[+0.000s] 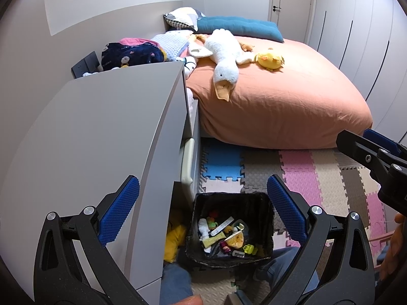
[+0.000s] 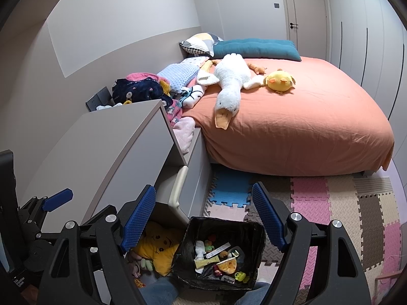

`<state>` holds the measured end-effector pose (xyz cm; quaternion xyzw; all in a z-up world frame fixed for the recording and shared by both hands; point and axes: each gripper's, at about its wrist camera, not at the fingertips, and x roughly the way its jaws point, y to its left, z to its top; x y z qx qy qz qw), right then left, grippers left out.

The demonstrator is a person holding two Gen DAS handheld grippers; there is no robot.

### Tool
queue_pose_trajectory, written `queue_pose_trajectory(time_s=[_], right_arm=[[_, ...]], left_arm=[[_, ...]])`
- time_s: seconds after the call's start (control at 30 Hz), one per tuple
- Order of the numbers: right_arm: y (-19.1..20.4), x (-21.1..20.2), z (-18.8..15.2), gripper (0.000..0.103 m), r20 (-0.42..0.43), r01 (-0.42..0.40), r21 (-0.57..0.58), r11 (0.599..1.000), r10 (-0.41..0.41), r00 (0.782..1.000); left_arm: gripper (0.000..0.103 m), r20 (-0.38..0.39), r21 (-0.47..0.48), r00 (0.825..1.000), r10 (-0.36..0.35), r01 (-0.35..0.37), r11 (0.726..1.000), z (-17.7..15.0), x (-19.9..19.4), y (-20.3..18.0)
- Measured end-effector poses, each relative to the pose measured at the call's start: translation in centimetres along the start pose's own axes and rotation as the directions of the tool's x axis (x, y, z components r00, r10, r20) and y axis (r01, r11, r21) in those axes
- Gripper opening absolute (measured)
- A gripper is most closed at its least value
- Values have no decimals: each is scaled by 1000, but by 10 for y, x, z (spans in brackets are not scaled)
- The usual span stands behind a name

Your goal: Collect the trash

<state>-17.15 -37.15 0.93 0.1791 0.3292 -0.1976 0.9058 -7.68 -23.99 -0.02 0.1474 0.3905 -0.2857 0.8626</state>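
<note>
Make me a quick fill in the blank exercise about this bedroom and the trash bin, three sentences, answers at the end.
1. The trash bin is lined with a ____ bag.
2. The goose plush lies on the ____ bedsheet.
3. The right gripper and left gripper both have jaws standing ____, holding nothing.

Missing words: black; orange; open

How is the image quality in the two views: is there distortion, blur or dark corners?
Left wrist view: strong fisheye bending, dark corners, sharp focus on the trash bin. Right wrist view: same curved walls and dark rim, even indoor light, no glare; the bed is clear.
</note>
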Motion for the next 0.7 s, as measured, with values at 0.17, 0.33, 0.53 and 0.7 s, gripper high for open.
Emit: queue_pose_trajectory(time_s=[0.17,0.33,0.53,0.7], right_arm=[[0,0,0,79,0,0,1,1000,0,1000],[0,0,0,79,-1,0,-1,1000,0,1000],[0,0,0,79,-1,1,1,1000,-1,1000],[1,0,1,79,-1,0,1,1000,0,1000]], left_arm=[[97,-5,2,1000,-4,4,1000,-1,1,0],[97,-3,9,1000,-7,7,1000,-1,1,0],[97,3,-14,1000,-8,8,1000,-2,0,4],[97,-11,-25,1000,-16,16,1000,-2,3,4]])
